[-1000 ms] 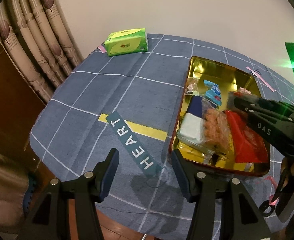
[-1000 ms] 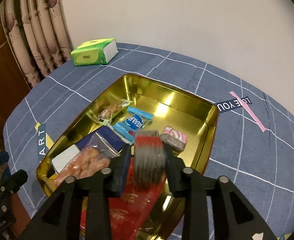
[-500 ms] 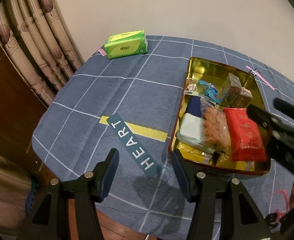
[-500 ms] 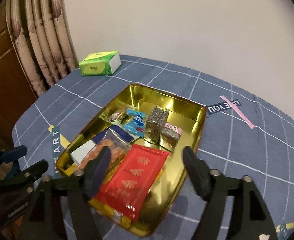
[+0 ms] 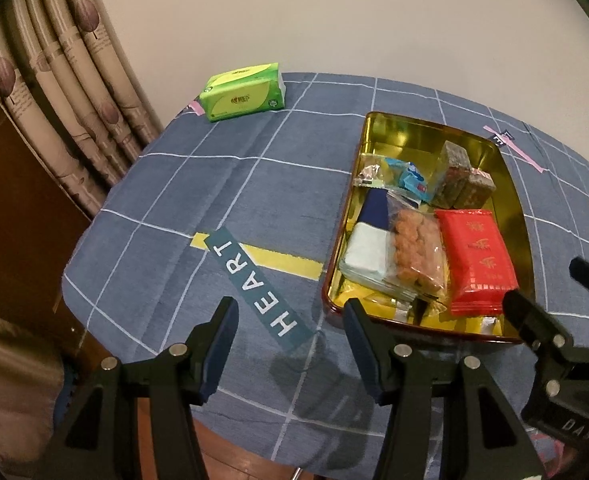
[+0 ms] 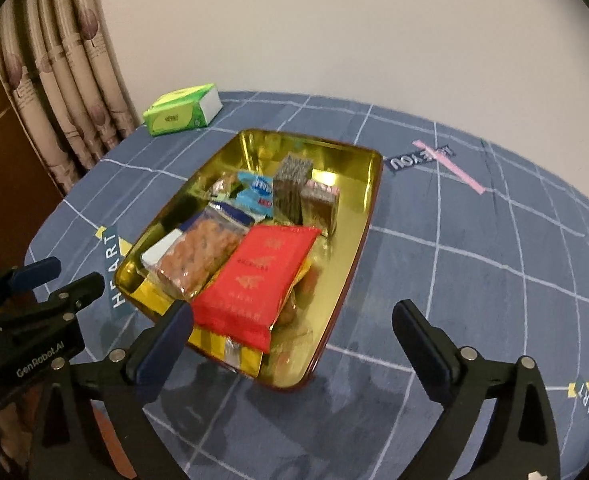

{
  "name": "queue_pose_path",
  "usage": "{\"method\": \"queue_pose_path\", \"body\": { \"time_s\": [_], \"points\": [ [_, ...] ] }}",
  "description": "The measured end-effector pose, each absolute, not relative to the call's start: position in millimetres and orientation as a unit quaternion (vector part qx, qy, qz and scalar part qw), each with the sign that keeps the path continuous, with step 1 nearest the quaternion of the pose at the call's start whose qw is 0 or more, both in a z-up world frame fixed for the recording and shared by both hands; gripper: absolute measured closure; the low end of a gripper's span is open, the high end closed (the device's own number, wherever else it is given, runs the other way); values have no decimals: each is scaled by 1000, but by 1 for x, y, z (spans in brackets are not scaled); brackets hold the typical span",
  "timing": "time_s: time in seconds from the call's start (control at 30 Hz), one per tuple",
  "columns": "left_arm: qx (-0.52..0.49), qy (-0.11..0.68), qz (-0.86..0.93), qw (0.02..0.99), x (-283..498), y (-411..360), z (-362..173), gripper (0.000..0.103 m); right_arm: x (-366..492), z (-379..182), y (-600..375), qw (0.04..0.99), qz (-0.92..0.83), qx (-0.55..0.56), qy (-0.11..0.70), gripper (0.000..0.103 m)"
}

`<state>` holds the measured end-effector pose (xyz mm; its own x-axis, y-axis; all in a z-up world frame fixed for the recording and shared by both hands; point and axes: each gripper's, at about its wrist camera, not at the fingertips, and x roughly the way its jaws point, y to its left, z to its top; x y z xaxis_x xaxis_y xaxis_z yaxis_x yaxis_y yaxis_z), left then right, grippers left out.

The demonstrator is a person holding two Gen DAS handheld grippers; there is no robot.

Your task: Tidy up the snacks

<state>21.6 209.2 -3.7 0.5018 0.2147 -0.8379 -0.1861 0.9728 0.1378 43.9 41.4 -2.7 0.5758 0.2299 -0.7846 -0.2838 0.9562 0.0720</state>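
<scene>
A gold tin tray (image 5: 374, 128) (image 6: 374, 184) on the blue checked tablecloth holds several snacks. Among them are a red packet (image 5: 478, 256) (image 6: 262, 272), a clear bag of brown pieces (image 5: 414, 248) (image 6: 202, 252) and a small blue packet (image 5: 412, 178) (image 6: 256, 192). A grey patterned bar (image 5: 452, 172) (image 6: 290, 188) stands beside a brown block (image 5: 476, 188) (image 6: 320, 204). My right gripper (image 6: 294, 310) (image 5: 546, 282) hovers over the tray's near corner, its jaws opening wide with nothing held. My left gripper (image 5: 290, 312) (image 6: 72, 274) is open and empty, left of the tray.
A green tissue pack (image 5: 242, 92) (image 6: 182, 110) lies at the far left of the round table. Curtains (image 5: 74, 80) and dark wooden furniture stand left of the table. A HEART strip (image 5: 250, 280) is printed on the cloth near the table's front edge.
The right gripper let go of the grey patterned bar, which now stands in the tray. It then drew back toward the tray's near end and opened wide. The left gripper stayed put.
</scene>
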Motion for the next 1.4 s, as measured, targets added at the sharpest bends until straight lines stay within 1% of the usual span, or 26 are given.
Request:
{"method": "queue_pose_path", "body": {
  "time_s": [0.17,0.47,1.4],
  "points": [
    [17,488,117,865,22,208,-5,47,38,-6,43,887,144,-31,438,2],
    [21,494,112,862,21,204,-7,47,33,-11,52,884,148,-52,440,2],
    [21,493,105,863,21,205,-8,47,33,-16,58,877,155,-53,452,2]
  ]
}}
